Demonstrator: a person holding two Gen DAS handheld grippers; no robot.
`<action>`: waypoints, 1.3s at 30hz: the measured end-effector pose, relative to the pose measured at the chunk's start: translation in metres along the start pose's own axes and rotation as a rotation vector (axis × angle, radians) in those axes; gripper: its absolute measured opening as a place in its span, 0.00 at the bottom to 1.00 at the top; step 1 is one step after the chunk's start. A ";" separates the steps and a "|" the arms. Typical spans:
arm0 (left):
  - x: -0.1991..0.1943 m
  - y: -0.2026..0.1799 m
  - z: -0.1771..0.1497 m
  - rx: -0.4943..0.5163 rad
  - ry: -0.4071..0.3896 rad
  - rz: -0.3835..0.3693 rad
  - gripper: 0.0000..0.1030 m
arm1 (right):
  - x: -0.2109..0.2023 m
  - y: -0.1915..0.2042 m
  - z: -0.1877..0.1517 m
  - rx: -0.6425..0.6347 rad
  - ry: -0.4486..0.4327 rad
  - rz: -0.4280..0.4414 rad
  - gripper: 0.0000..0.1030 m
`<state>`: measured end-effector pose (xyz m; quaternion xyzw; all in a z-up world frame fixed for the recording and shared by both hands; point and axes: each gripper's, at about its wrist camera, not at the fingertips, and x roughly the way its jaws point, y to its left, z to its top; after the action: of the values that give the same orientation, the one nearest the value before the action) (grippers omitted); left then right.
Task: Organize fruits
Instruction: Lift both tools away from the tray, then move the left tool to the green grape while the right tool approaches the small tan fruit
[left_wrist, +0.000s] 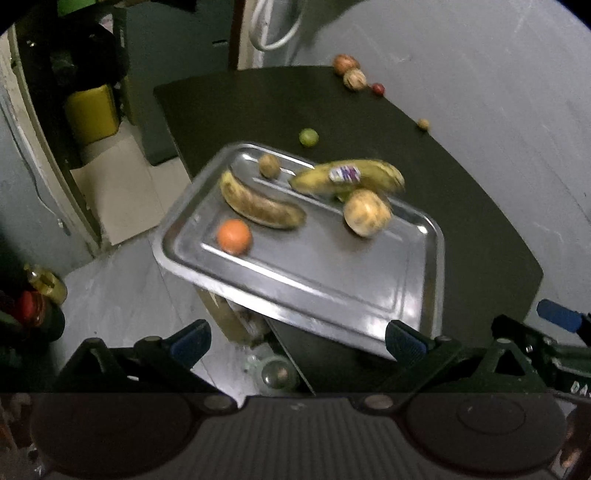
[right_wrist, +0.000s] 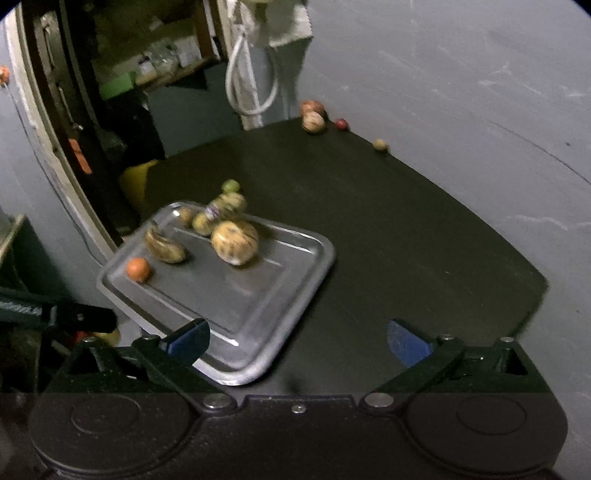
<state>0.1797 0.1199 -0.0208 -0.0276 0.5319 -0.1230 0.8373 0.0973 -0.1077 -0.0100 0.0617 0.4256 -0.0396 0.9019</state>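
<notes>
Both grippers, left gripper (left_wrist: 297, 339) and right gripper (right_wrist: 297, 339), hang with jaws released and empty. Five fruits lie on the tray (left_wrist: 332, 280); the lime (left_wrist: 308, 137) and four more along the tabletop's far edge are left.

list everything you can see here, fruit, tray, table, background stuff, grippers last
tray: 1, silver metal, on the dark table, one corner overhanging its edge
bananas: 2, yellow with brown spots, on the tray; the far one has a sticker
orange fruit: 1, on the tray near its left rim
large round fruit: 1, pale yellow-brown, on the tray
small round fruit: 1, brownish, tray's far end
green fruit: 1, on the table beyond the tray
fruits by the wall: 4, reddish, tan, red, small tan, table's far edge
table: 1, black
white cable: 1, hanging behind
left gripper: fingers open, empty
right gripper: fingers open, empty
</notes>
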 end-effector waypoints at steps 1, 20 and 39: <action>-0.001 -0.004 -0.002 0.009 0.005 -0.001 0.99 | -0.002 -0.004 0.000 0.005 0.003 -0.008 0.99; -0.022 -0.049 -0.006 0.142 0.019 -0.042 0.99 | -0.049 -0.034 0.010 0.065 -0.030 -0.095 0.99; -0.051 -0.025 0.125 0.225 -0.072 -0.112 0.99 | -0.154 -0.073 0.217 0.020 -0.225 0.025 0.99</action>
<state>0.2669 0.0970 0.0831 0.0322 0.4819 -0.2275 0.8456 0.1563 -0.2085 0.2403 0.0712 0.3202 -0.0394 0.9438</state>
